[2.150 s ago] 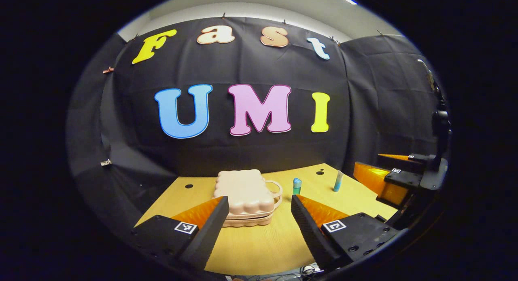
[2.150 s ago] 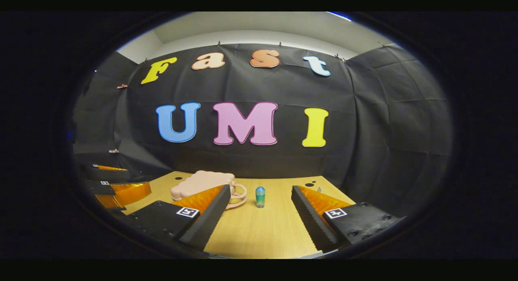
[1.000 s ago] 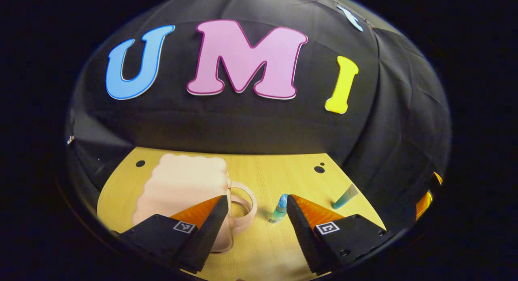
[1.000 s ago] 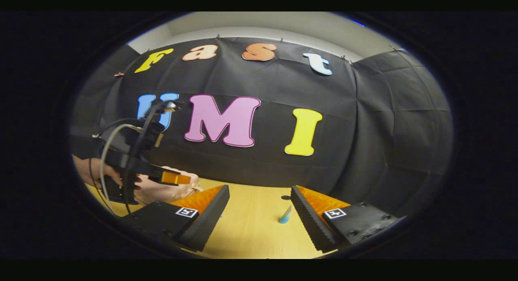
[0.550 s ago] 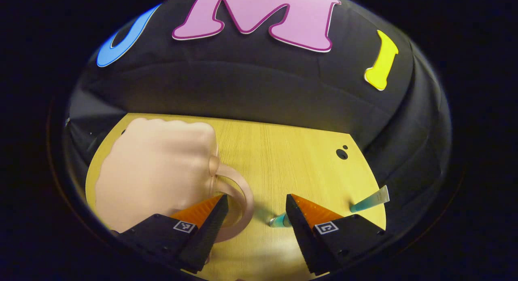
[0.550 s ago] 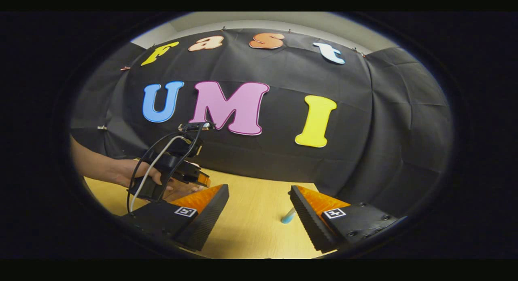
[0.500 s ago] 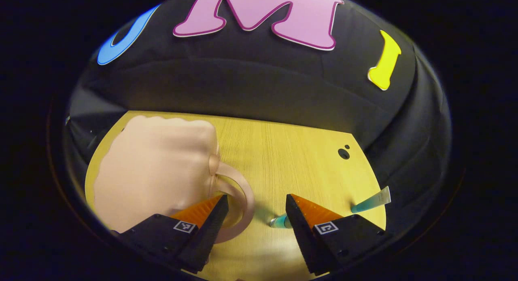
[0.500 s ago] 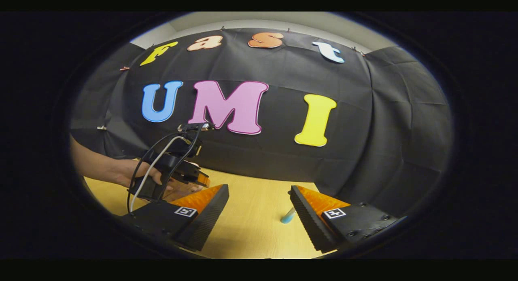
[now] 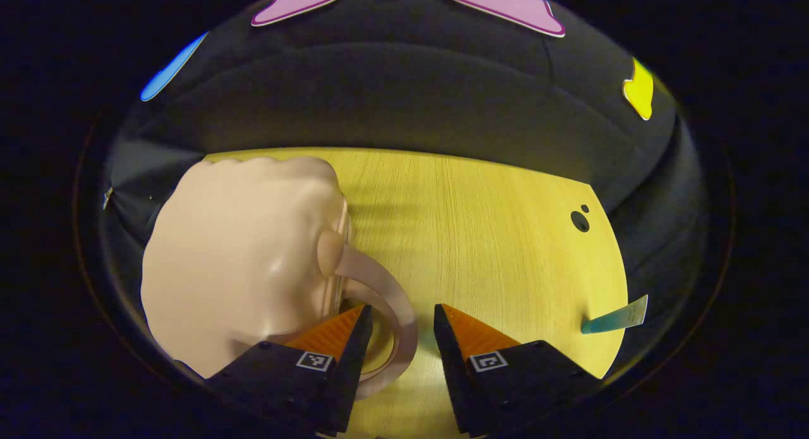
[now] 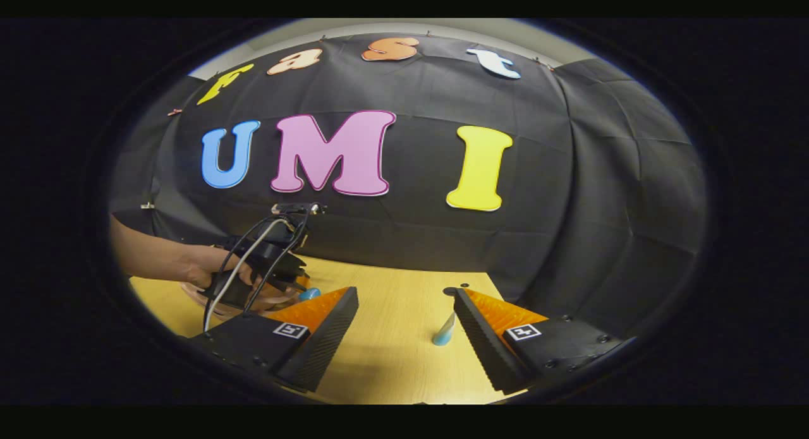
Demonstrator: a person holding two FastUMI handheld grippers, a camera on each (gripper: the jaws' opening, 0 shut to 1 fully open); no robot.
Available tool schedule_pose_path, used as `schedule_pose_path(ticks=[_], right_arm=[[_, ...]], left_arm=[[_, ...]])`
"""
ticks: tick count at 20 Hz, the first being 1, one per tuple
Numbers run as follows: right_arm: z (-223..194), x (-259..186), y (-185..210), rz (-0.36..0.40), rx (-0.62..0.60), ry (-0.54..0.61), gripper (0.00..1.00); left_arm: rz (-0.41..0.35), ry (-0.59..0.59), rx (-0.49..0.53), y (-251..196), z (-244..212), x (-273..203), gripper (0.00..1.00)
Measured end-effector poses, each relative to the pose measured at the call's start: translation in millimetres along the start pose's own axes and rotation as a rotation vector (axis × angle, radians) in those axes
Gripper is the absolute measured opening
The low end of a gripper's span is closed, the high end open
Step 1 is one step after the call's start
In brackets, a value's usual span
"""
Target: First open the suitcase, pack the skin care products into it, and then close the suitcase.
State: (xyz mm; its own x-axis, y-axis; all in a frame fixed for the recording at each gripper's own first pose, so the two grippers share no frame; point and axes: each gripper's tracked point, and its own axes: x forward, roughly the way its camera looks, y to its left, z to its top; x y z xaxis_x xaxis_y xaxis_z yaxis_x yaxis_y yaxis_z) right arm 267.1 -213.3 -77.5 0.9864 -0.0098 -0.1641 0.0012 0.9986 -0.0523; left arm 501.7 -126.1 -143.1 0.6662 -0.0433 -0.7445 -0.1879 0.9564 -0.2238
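1. Left gripper view: the left gripper (image 9: 402, 319) sits at the bottom centre with its jaws parted and nothing pressed between them. The pale pink suitcase (image 9: 240, 262) fills the left half of the frame, lying closed on the yellow wooden table (image 9: 480, 237). Its looped handle (image 9: 385, 300) curves from the case's right side down to the bottom centre. The left finger (image 9: 344, 338) pokes into the loop and the right finger (image 9: 468, 344) stands outside it; the handle band runs through the gap. Whether either finger touches the band cannot be told. A teal tube (image 9: 616, 319) lies at the right edge of the table, well apart from the case.

2. Right gripper view: the right gripper (image 10: 406, 300) at the bottom centre is spread wide and empty above the table (image 10: 392, 344). A blue tube (image 10: 444, 331) stands just left of its right finger. At middle left a hand (image 10: 202, 265) holds the left gripper (image 10: 272, 262), tilted down over the suitcase (image 10: 265, 298). A small blue cap (image 10: 310, 294) shows just right of it.
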Motion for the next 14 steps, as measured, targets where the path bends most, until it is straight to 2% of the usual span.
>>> schedule_pose_path(ticks=[3, 4, 5, 6, 11, 14], right_arm=[[-7, 2, -2, 0.003, 0.014, 0.019, 0.97], [-10, 2, -2, 0.003, 0.015, 0.023, 0.97], [-12, 2, -4, 0.003, 0.016, 0.026, 0.97], [-13, 2, -4, 0.002, 0.016, 0.028, 0.97], [-18, 7, 4, 0.026, 0.019, 0.040, 0.97], [-15, 8, 11, 0.051, 0.023, 0.035, 0.97]], left_arm=[[-0.027, 0.097, -0.055, 1, -20, 15, 0.53], [-0.028, 0.104, -0.082, 3, -22, 19, 0.41], [-0.051, 0.091, -0.105, 2, -20, 19, 0.23], [-0.074, 0.080, -0.116, 0, -16, 17, 0.29], [-0.127, 0.026, -0.035, -8, -2, -2, 0.19], [-0.127, -0.027, 0.015, -8, 13, -20, 0.16]])
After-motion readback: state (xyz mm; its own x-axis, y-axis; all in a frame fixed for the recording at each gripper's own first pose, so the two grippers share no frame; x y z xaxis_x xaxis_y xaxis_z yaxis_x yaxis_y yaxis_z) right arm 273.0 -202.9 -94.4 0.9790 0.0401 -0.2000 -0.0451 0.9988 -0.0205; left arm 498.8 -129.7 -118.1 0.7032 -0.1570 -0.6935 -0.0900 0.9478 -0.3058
